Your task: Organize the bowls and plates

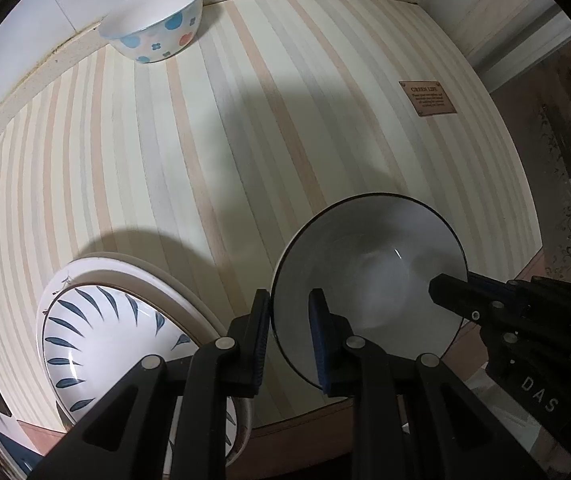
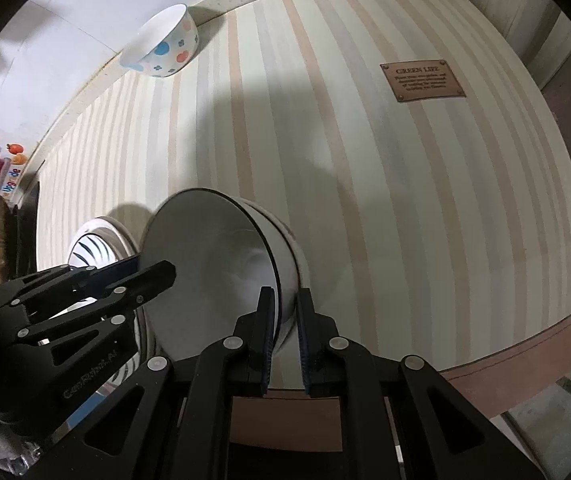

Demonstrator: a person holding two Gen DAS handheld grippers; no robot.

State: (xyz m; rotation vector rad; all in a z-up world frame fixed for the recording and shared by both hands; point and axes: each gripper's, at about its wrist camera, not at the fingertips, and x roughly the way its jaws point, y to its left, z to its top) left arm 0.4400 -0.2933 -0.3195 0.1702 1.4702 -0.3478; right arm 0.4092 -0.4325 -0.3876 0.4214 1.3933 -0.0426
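A white bowl with a thin dark rim [image 1: 365,264] [image 2: 213,248] is held from two sides near the table's front edge. My left gripper [image 1: 289,300] [image 2: 165,270] is shut on the rim's near-left side, one pad inside and one outside. My right gripper [image 2: 285,300] [image 1: 441,292] is shut on the opposite rim. Left of the bowl lies a white plate with blue leaf marks [image 1: 97,332] [image 2: 89,248] on top of plain plates. A white bowl with blue and red dots [image 1: 157,28] [image 2: 163,46] stands far back by the wall. Whether the held bowl touches the table cannot be told.
The striped tablecloth [image 1: 245,140] carries a brown label patch [image 1: 427,98] [image 2: 423,80] at the right. A raised ledge and wall close the back. The brown table edge [image 2: 525,344] curves along the front right. Small colourful items [image 2: 9,160] sit at the far left.
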